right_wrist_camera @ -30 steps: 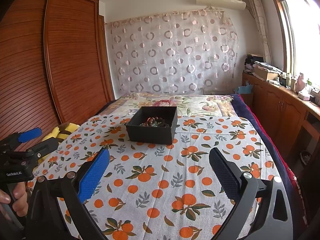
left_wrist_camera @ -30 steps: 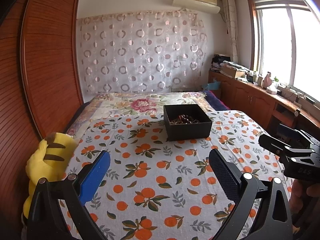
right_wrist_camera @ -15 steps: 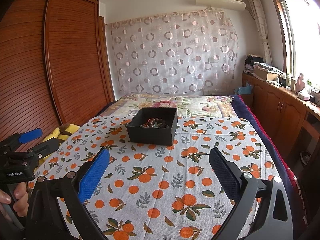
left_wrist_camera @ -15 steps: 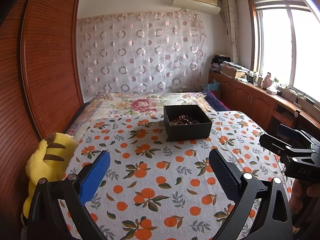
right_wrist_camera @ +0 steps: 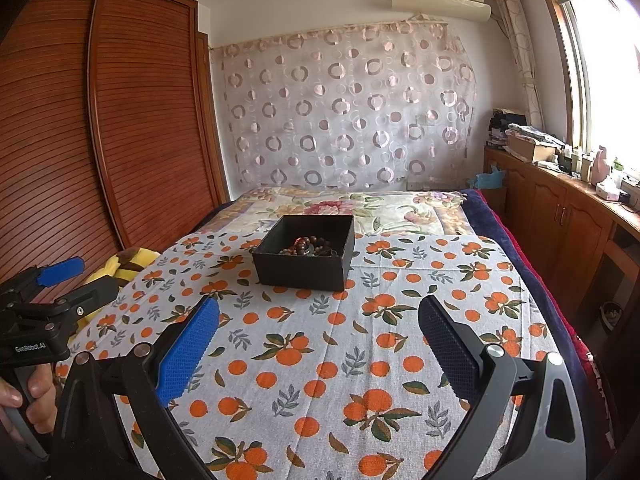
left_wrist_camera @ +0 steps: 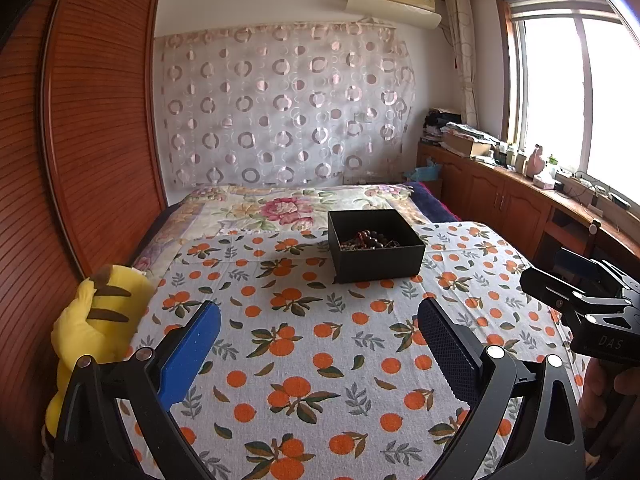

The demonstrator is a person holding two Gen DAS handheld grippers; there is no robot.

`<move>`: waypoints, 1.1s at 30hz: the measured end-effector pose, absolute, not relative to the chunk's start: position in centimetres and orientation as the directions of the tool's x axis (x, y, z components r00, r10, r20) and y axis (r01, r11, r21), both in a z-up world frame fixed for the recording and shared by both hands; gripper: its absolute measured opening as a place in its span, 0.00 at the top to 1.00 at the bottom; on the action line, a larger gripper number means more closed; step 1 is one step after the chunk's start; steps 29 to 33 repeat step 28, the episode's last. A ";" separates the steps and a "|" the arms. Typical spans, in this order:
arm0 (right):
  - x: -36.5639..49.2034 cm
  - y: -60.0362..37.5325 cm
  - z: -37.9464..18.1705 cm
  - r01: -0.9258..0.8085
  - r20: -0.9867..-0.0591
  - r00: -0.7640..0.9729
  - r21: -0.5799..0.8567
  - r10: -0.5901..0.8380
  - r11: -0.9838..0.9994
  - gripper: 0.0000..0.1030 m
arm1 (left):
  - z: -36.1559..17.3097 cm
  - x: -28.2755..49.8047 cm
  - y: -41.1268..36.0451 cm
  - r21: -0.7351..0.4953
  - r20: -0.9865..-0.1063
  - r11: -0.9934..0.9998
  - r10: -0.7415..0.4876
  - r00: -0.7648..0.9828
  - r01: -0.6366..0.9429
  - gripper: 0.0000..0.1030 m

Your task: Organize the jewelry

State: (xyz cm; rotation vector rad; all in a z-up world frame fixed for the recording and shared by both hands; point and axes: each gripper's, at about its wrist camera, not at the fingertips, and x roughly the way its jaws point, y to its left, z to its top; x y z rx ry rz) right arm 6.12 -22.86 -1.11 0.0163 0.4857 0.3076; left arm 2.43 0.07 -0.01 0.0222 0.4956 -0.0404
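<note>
A black open box [left_wrist_camera: 376, 258] [right_wrist_camera: 304, 268] sits on the orange-print cloth [left_wrist_camera: 304, 344] [right_wrist_camera: 328, 344] spread over the bed. Dark bead jewelry [left_wrist_camera: 370, 239] [right_wrist_camera: 308, 246] lies heaped inside it. My left gripper [left_wrist_camera: 318, 340] hangs open above the cloth, well short of the box, nothing between its fingers. My right gripper [right_wrist_camera: 318, 340] is open too, likewise short of the box and empty. Each gripper shows at the edge of the other's view, held by a hand [right_wrist_camera: 24, 400].
A yellow plush toy [left_wrist_camera: 92, 332] lies at the bed's left edge beside the wooden wardrobe [left_wrist_camera: 80, 140]. A wooden counter [left_wrist_camera: 520, 196] with clutter runs under the window on the right. A floral quilt [left_wrist_camera: 288, 208] covers the far bed.
Both views have crept slightly closer to the box; otherwise nothing has moved, and both grippers stay open.
</note>
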 end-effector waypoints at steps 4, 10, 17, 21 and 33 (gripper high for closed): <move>6.1 -22.9 -1.1 -0.288 -0.455 0.840 0.088 0.296 0.954 0.03 | -0.1 2.4 0.1 0.011 -0.474 0.999 -0.034 0.880 0.044 0.07; 6.0 -22.8 -0.8 -0.288 -0.452 0.841 0.089 0.296 0.953 0.03 | 0.1 2.4 0.0 0.011 -0.471 0.999 -0.035 0.881 0.046 0.07; 6.0 -22.6 -0.2 -0.291 -0.446 0.843 0.089 0.299 0.953 0.03 | 0.4 2.3 0.0 0.010 -0.469 0.999 -0.037 0.882 0.047 0.07; 5.9 -22.6 -0.1 -0.291 -0.447 0.843 0.091 0.300 0.953 0.03 | 0.4 2.3 0.0 0.007 -0.469 0.999 -0.037 0.882 0.046 0.07; 5.9 -22.6 -0.2 -0.291 -0.447 0.842 0.093 0.302 0.952 0.03 | 0.9 2.3 -0.1 0.012 -0.469 0.999 -0.028 0.883 0.038 0.07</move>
